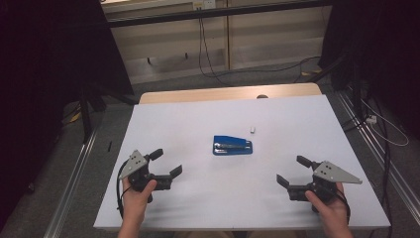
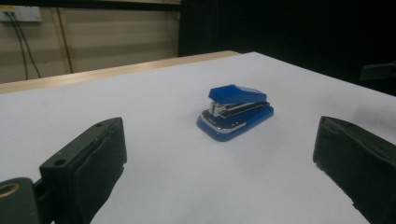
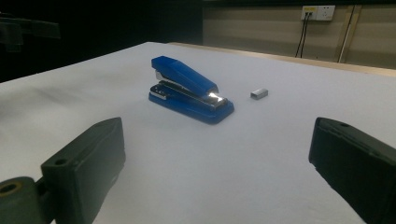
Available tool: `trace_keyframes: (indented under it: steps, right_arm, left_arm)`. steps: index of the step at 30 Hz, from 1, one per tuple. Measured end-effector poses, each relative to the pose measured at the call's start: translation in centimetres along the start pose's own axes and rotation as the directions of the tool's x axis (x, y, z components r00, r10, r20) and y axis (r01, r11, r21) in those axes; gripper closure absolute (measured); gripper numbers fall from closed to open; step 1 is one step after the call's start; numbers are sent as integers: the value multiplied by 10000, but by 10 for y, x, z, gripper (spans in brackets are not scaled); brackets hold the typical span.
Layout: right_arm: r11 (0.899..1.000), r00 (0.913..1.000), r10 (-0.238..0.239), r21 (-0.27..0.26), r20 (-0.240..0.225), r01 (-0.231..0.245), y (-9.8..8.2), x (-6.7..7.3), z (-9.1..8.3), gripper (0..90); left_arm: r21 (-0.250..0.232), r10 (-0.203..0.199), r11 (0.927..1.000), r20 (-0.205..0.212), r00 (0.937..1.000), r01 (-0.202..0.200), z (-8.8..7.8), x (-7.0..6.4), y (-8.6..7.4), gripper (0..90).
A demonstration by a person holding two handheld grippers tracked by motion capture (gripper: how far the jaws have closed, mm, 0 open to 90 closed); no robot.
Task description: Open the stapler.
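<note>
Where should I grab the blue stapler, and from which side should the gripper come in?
Grip the blue stapler across its long sides, about mid-length, where the flat base and body give the pads parallel faces. It lies lengthwise left to right on the table, so coming from above or the near side likely suits. Both the left gripper and right gripper are open, apart from it.

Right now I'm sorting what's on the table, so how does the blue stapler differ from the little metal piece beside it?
The stapler is blue plastic with shiny metal parts; the small staple block is plain grey metal. The stapler is much the larger and longer, with a sloped top arm, while the staple block is a tiny low bar. The stapler lies near the middle of the table; the staple block sits beyond it, apart. Both rest untouched on the white surface.
</note>
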State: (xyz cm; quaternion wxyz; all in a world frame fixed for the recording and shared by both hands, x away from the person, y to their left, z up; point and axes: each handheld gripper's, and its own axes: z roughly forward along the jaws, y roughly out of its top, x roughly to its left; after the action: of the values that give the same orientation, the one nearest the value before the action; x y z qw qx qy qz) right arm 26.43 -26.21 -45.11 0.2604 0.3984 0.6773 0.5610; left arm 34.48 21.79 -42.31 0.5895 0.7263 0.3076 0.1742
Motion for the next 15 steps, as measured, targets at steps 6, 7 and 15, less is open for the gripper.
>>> trace_keyframes:
  steps: [6, 7, 15]
  right_arm:
    - [9999, 10000, -52, 161, -23, 53, 0, 1, 3, 38]
    - [9998, 10000, -92, 184, 17, 91, 0, 1, 4, 37]
    - [9993, 9998, -132, 344, 171, 126, 3, 1, 9, 38]
  left_arm:
    - [187, 116, 9997, 380, 9992, -123, 23, 0, 7, 29]
    - [198, 183, 9996, 451, 9988, -192, 27, 1, 7, 29]
    - [546, 215, 9982, 749, 9970, -256, 64, 11, 12, 39]
